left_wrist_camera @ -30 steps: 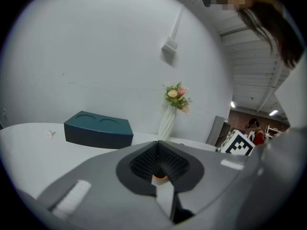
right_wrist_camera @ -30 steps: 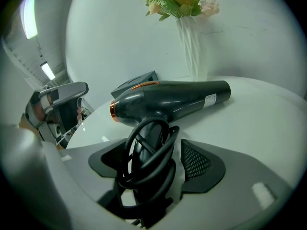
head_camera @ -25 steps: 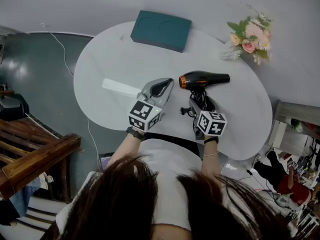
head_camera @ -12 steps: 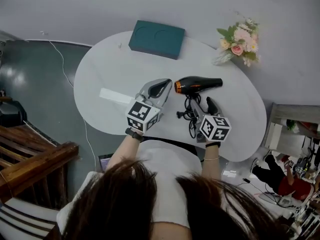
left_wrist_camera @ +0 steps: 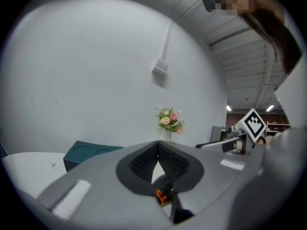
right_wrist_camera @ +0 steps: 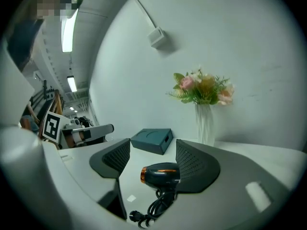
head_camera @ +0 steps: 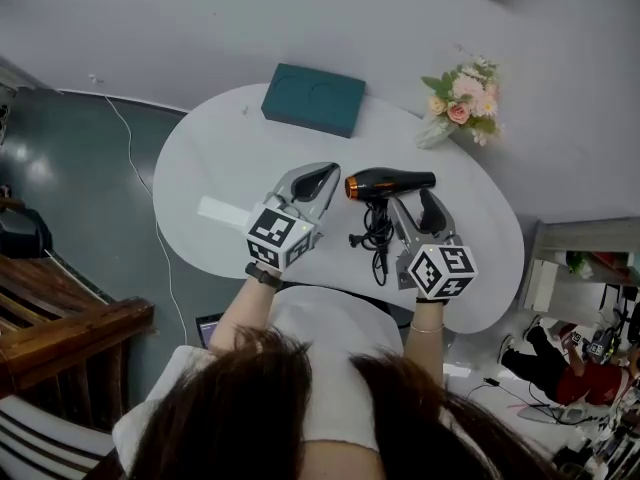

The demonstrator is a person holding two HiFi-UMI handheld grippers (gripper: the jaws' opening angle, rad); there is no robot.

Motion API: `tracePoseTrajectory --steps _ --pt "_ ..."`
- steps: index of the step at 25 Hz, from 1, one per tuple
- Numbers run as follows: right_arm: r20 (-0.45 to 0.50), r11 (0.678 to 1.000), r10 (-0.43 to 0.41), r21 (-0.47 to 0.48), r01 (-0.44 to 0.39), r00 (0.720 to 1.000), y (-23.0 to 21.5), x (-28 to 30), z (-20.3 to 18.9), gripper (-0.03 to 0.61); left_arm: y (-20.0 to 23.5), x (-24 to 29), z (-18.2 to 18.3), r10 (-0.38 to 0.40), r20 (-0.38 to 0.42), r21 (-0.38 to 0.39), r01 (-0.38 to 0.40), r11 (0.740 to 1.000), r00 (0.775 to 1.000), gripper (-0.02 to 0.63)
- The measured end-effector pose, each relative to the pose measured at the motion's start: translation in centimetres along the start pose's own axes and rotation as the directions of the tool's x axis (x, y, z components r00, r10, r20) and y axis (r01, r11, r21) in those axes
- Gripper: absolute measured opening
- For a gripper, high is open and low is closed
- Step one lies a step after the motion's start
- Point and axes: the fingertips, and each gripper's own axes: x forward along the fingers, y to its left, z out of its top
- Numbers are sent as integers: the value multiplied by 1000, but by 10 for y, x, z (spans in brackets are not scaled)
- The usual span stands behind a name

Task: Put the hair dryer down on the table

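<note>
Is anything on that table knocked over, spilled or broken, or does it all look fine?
Nothing stands out. The hair dryer lies flat on the table with its cord bundled beside it, the green box sits flat, and the flowers stand upright in their vase. No spill or damage shows.

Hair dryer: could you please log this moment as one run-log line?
hair dryer: lying on table | right gripper: open, not gripping | left gripper: shut, empty

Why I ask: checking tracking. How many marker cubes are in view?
2: one black-and-white patterned marker cube on the left gripper, the other on the right gripper. None seems hidden.
</note>
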Motion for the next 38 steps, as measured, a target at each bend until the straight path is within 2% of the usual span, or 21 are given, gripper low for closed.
tracePoseTrajectory --steps 8,12,21,26,32,38 --pt "132 997 26 -74 -17 991 13 -22 52 210 -10 -8 37 -18 58 30 17 999 998 59" --pt "159 997 18 -83 -5 987 13 -33 62 144 -14 -14 55 -17 93 30 14 999 996 59" --pt "217 988 29 -151 4 976 14 -42 90 70 -17 -13 73 -23 107 67 16 998 994 58" --pt "226 991 25 -130 4 974 13 -39 96 10 -17 -12 77 -34 99 81 26 996 994 58" --pt "213 993 25 -119 1 977 14 -30 94 2 -6 -15 71 -24 76 71 18 997 997 59" --pt "191 992 -8 -119 32 982 11 -26 83 3 5 -18 65 -10 73 51 6 999 997 58"
